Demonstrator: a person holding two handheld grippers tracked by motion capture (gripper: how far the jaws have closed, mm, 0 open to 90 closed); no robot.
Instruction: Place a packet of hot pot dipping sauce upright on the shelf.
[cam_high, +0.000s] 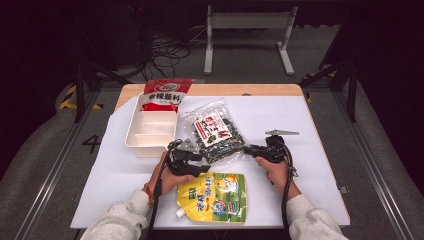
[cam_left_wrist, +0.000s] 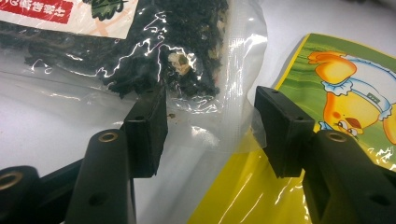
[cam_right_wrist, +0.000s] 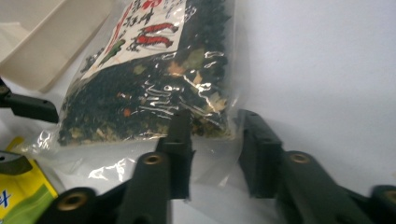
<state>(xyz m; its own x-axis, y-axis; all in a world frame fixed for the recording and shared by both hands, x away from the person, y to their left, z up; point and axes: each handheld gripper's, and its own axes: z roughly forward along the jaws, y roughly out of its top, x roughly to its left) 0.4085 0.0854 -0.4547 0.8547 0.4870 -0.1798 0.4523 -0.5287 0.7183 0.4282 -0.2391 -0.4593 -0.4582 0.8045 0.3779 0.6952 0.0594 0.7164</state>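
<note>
A clear bag of dark dried flakes (cam_high: 216, 134) with a red-and-white label lies in the middle of the white mat. My left gripper (cam_high: 202, 160) is at the bag's near left corner. In the left gripper view its jaws (cam_left_wrist: 212, 130) stand apart, with the bag's (cam_left_wrist: 140, 51) clear sealed edge lying loose between them. My right gripper (cam_high: 248, 149) is at the near right corner. Its jaws (cam_right_wrist: 217, 154) also stand apart around the bag's (cam_right_wrist: 154, 88) clear corner, and the pads do not press it.
A yellow-green spouted pouch (cam_high: 215, 196) lies close to the near edge, just under the left gripper. A white divided tray (cam_high: 150, 131) stands at the back left, with a red snack bag (cam_high: 162, 94) leaning on its far end. White mat extends to the right.
</note>
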